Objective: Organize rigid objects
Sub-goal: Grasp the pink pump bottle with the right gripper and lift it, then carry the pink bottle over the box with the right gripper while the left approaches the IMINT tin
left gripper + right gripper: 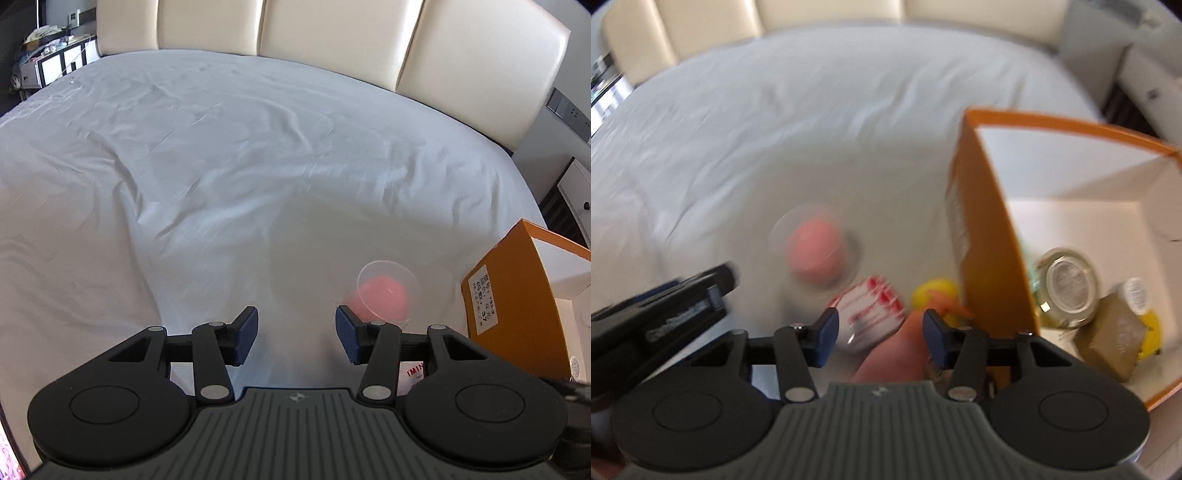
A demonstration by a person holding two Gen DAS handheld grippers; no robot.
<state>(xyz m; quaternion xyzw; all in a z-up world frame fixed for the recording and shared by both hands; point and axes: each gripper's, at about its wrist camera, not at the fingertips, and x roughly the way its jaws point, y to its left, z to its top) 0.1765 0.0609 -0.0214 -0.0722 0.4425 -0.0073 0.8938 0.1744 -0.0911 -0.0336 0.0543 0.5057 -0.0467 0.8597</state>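
**Loose items to box, both grippers empty**

White bed sheet [221, 166] w/ orange box [990, 229] at right of frame, already holding a glass jar [1067, 288] etc. Left gripper [295, 332]: jaws apart, holding nothing; clear cup w/ pink ball [384, 295] just beyond its right pad. Right gripper [875, 328]: jaws apart over red-white piece [871, 314]; view blurred. Next, prob.: close on one item, lift over box wall.

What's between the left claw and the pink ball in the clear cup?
Only bare white sheet, seen in the left wrist view. The pink ball in its clear cup lies just beyond the open left claw.
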